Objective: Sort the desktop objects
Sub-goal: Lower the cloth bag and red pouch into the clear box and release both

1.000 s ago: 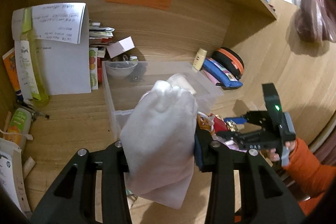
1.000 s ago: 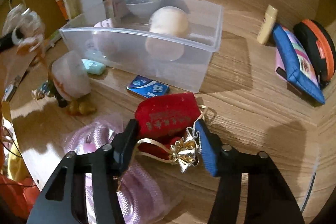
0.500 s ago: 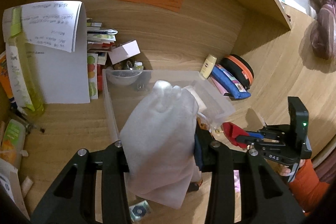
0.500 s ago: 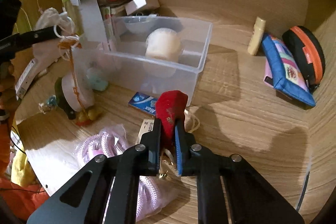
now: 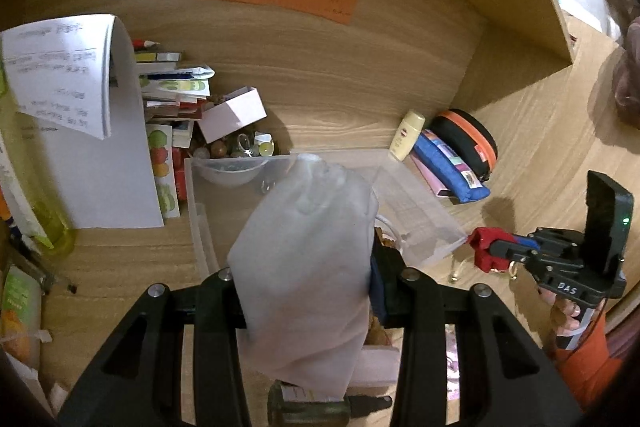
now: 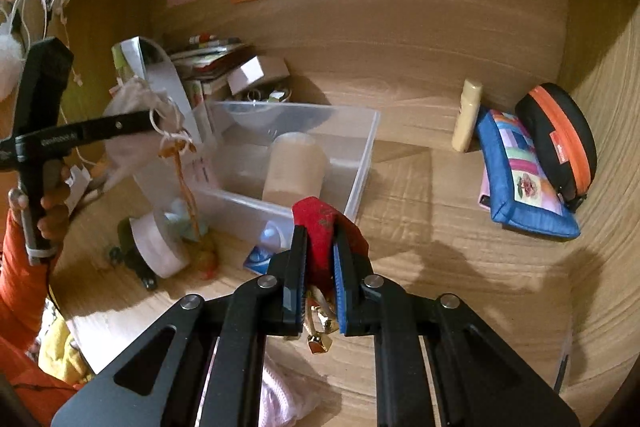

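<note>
My left gripper (image 5: 308, 271) is shut on a white cloth drawstring bag (image 5: 304, 267) and holds it in the air in front of the clear plastic bin (image 5: 424, 223). The bag (image 6: 136, 123) and its orange cord also show in the right wrist view, left of the bin (image 6: 360, 163). My right gripper (image 6: 320, 255) is shut on a red pouch (image 6: 320, 231) with a gold cord and bell, lifted above the desk just right of the bin's near corner. The pouch (image 5: 486, 247) also shows in the left wrist view. A beige roll (image 6: 294, 167) stands inside the bin.
A blue pouch (image 6: 524, 179), a black and orange case (image 6: 560, 143) and a cream tube (image 6: 466, 115) lie at the right. Books, papers and a small white box (image 5: 234, 113) crowd the back left. A tape roll (image 6: 158, 247), a blue packet (image 6: 260, 259) and pink rope (image 6: 280, 395) lie in front.
My right gripper has closed on the red pouch and lifted it off the desk. My left gripper has risen with the white bag.
</note>
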Action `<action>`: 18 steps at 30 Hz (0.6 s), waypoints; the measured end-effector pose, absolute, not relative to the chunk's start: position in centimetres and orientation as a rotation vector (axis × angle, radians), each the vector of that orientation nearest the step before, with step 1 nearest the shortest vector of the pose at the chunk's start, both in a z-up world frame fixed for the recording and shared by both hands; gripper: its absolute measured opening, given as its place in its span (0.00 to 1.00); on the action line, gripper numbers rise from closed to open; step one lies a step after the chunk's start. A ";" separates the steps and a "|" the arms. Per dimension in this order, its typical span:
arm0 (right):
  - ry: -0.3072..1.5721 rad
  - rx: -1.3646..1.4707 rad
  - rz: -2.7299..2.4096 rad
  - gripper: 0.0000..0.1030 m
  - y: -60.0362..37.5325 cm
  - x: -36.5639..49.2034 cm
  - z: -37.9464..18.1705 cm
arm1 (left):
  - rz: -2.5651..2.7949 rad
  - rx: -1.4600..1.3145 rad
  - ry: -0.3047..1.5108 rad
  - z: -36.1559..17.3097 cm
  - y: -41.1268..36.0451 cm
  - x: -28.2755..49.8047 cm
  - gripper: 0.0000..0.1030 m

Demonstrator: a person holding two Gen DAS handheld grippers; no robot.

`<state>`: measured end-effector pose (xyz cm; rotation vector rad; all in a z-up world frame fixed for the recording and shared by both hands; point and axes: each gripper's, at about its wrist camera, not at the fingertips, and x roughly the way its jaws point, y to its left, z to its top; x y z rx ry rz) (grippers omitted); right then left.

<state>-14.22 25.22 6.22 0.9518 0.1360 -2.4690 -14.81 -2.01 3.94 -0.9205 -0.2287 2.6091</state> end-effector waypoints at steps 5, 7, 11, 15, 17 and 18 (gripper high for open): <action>0.124 0.932 -2.476 0.10 25.3 -14.5 6.9 | 2.605 -0.955 -0.210 3.4 -1.8 -16.2 0.38; 0.115 0.904 -2.486 0.09 25.5 -14.5 7.6 | 2.601 -0.974 -0.206 3.0 -1.8 -17.0 0.38; 0.096 0.847 -2.492 0.09 25.6 -14.5 9.2 | 2.604 -0.998 -0.200 2.5 -1.8 -18.1 0.38; 0.094 0.826 -2.487 0.09 24.8 -15.3 9.8 | 2.605 -1.005 -0.200 2.0 -1.7 -18.9 0.38; 0.091 0.815 -2.474 0.09 24.1 -15.9 9.8 | 2.601 -1.010 -0.199 1.9 -1.6 -19.1 0.38; 0.088 0.811 -2.470 0.09 23.8 -16.2 9.8 | 2.598 -1.018 -0.199 1.7 -1.6 -19.3 0.38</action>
